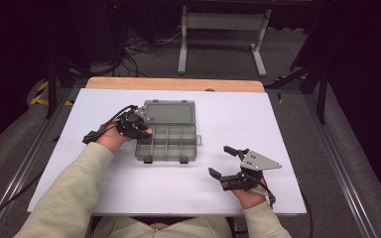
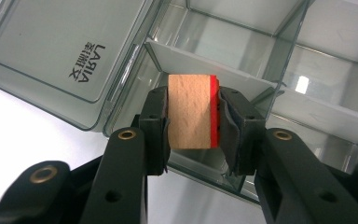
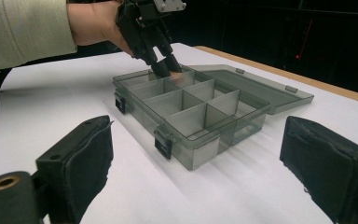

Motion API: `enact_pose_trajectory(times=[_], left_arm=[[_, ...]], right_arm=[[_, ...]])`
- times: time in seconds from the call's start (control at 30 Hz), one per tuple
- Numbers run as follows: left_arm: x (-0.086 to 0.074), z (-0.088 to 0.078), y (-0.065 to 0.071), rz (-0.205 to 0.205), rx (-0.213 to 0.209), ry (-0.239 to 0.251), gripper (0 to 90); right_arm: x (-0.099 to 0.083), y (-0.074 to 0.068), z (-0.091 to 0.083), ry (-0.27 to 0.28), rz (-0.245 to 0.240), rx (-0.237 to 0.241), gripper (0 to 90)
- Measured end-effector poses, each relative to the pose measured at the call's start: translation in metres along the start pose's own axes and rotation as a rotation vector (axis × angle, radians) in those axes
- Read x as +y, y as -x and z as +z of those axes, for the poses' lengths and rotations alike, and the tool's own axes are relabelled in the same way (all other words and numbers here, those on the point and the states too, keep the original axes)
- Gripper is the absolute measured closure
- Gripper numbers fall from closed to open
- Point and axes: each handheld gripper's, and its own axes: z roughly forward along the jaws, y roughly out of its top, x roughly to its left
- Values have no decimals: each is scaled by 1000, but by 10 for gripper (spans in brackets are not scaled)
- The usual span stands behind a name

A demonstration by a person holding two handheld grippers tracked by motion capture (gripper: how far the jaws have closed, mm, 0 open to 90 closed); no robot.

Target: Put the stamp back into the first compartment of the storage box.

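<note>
The left tongs (image 2: 192, 116) pinch a wooden block with a red face (image 2: 189, 112) over the open compartment box (image 1: 168, 141), while the right tongs (image 1: 223, 161) rest spread apart on the white worktop (image 1: 258, 114)

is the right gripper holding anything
No, the right gripper is open over the bare white table, nothing between its jaws, apart from the organizer box.

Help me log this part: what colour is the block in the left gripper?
The block is pale wood with one red face, clearest in the left gripper view.
</note>
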Motion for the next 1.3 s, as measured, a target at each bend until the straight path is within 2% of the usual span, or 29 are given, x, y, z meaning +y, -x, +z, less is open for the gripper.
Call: enact_pose_trajectory(times=[0.2, 0.4, 0.57, 0.63, 0.73, 0.77, 0.8, 0.9, 0.93, 0.97, 1.03, 1.1, 1.17, 1.3], left_arm=[[0, 0, 0, -4, 3, 0, 651], [1, -5, 0, -24, 26, 28, 514], [1, -8, 1, -27, 51, 45, 448], [1, -11, 2, -37, 51, 60, 418], [2, -18, 2, -79, 49, 94, 377], [3, -25, 2, -109, 42, 126, 357], [3, -28, 3, -114, 40, 134, 336], [4, -33, 5, -115, 30, 153, 253], [5, -36, 6, -107, 21, 159, 253], [5, -39, 9, -104, 15, 173, 188], [7, -46, 15, -98, -7, 192, 144], [8, -49, 18, -94, 0, 194, 125], [9, -55, 24, -86, 8, 205, 69], [10, -66, 33, -77, 13, 236, 39]], right_arm=[[0, 0, 0, 0, 0, 1, 95], [0, 0, 0, -2, 0, 2, 95], [0, 0, 1, -5, 0, 3, 95], [0, 0, 1, -3, 1, 3, 95], [-1, 0, 1, -5, 4, 4, 95], [-1, 0, 1, -6, 5, 4, 95], [-1, 0, 1, -6, 4, 5, 95], [-1, 0, 1, -5, 4, 4, 95], [-1, 0, 1, -5, 4, 4, 95], [-1, 0, 1, -7, 6, 3, 95], [-1, 0, 1, -7, 5, 3, 95], [-1, 0, 1, -6, 5, 1, 95], [0, 1, 2, 0, 4, 0, 95], [0, 2, 2, 3, 1, 0, 95]])
